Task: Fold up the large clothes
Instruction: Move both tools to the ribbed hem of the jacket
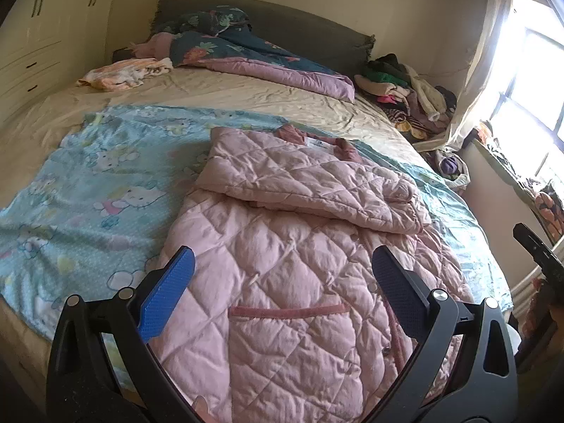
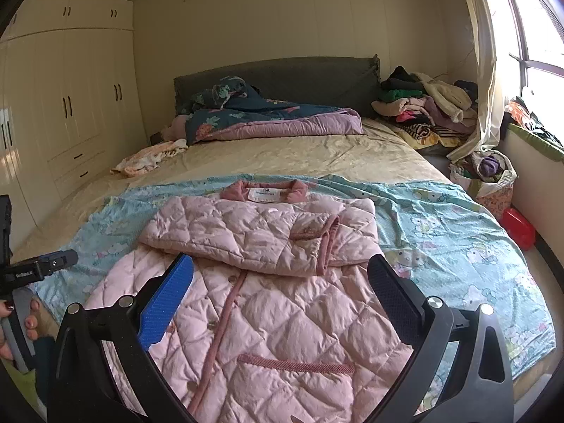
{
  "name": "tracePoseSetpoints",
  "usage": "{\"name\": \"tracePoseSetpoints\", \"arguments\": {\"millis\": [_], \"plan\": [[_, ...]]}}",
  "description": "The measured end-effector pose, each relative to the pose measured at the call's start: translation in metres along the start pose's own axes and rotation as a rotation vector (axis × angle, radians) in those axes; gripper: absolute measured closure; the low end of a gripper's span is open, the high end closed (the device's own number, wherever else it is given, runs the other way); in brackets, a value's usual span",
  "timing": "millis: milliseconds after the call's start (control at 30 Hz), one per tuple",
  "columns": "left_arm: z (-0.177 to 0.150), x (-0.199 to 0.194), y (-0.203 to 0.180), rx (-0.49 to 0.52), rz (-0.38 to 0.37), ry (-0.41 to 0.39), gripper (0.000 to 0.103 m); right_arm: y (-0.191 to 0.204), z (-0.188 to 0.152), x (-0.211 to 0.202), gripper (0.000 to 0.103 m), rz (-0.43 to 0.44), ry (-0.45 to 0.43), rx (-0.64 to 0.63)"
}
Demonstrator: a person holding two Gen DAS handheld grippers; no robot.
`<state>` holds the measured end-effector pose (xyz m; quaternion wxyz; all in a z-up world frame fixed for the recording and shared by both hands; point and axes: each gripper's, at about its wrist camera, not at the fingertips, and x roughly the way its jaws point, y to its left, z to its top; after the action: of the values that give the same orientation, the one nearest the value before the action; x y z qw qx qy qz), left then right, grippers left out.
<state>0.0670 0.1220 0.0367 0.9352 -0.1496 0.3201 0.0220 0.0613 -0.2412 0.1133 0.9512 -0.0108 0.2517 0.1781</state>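
Pink quilted coat (image 2: 261, 299) lies face up on a pale blue cartoon-print blanket (image 2: 440, 218), which covers the near half of the bed (image 2: 282, 155). Collar (image 2: 264, 190) toward the headboard (image 2: 282, 74), white label showing inside it. Both sleeves are folded across the chest; the top sleeve's darker pink ribbed cuff (image 2: 326, 243) ends at the coat's right side in the right wrist view. Button placket runs down the middle, a trimmed pocket (image 2: 296, 365) sits low on the front.

Left gripper (image 1: 282, 271) hovers over the coat's lower half, fingers spread wide, grasping nothing. Right gripper (image 2: 280, 278) likewise: blue pad and black pad well apart, nothing between them, coat body below. In the right wrist view a hand (image 2: 21, 320) with painted nails holds the left tool's handle at the frame's left edge.

Containers: a fabric basket (image 2: 493, 183) stands on the floor beside the bed under the window (image 2: 539, 35), stuffed with clothing, a purple item on top. Just beside it, a red box (image 2: 518, 227), contents not visible. A loose heap of clothes (image 2: 423, 105) sits at the bed's far right corner, against the curtain (image 2: 483, 70).

Farther up the bed: a dark floral duvet (image 2: 268, 120) with mauve lining, bunched by the headboard; a small pale orange-printed garment (image 2: 148, 158) on the cream sheet. Cream wardrobe (image 2: 70, 105) with drawers along the left wall.
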Motion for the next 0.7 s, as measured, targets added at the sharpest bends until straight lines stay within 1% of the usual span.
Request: {"name": "tracePoseSetpoints", "arguments": {"millis": [200,600,700], "plan": [[-0.012,-0.003,0.005,0.004,0.020,0.015,0.009,-0.001,-0.009,-0.004,0.004,0.000,0.020,-0.020],[-0.041,0.001,0.032,-0.004,0.099,0.063,0.009,-0.014,-0.032,-0.005,0.004,-0.026,0.059,-0.035],[-0.048,0.003,0.036,0.008,0.122,0.075,0.009,-0.018,-0.038,-0.005,0.004,-0.036,0.067,-0.033]]}}
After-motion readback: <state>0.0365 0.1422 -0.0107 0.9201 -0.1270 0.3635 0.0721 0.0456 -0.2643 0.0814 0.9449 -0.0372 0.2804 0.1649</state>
